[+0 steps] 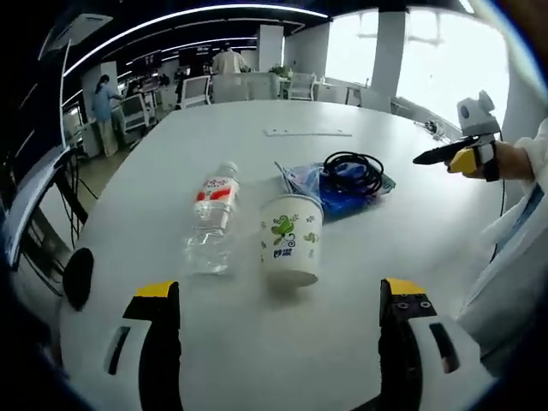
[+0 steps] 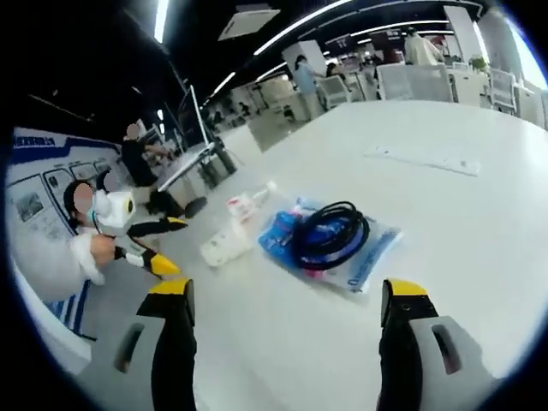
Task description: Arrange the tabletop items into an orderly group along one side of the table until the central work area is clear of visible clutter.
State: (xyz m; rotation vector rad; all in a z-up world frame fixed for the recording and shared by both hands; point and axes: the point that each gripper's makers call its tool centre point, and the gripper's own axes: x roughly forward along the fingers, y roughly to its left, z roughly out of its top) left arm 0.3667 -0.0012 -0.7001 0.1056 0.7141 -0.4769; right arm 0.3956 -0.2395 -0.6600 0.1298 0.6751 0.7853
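Note:
A clear water bottle (image 1: 212, 218) with a red label lies on its side on the white table (image 1: 282, 351). Right of it stands a white paper cup (image 1: 291, 238) with green print. Behind the cup a black cable coil (image 1: 353, 174) rests on a blue packet (image 1: 330, 199). My left gripper (image 1: 281, 289) is open just short of the cup, holding nothing. My right gripper (image 2: 287, 287) is open too, a little short of the cable coil (image 2: 330, 233) and packet (image 2: 364, 257). The bottle (image 2: 244, 205) and cup (image 2: 224, 246) lie beyond. Each gripper appears in the other's view, right gripper (image 1: 458, 154), left gripper (image 2: 154, 244).
A flat white strip (image 1: 308, 132) lies farther back on the table. A black round object (image 1: 77, 274) sits off the table's left edge. Office chairs (image 1: 197, 88), desks and standing people fill the background. A person's sleeve (image 1: 514, 257) is at the table's right side.

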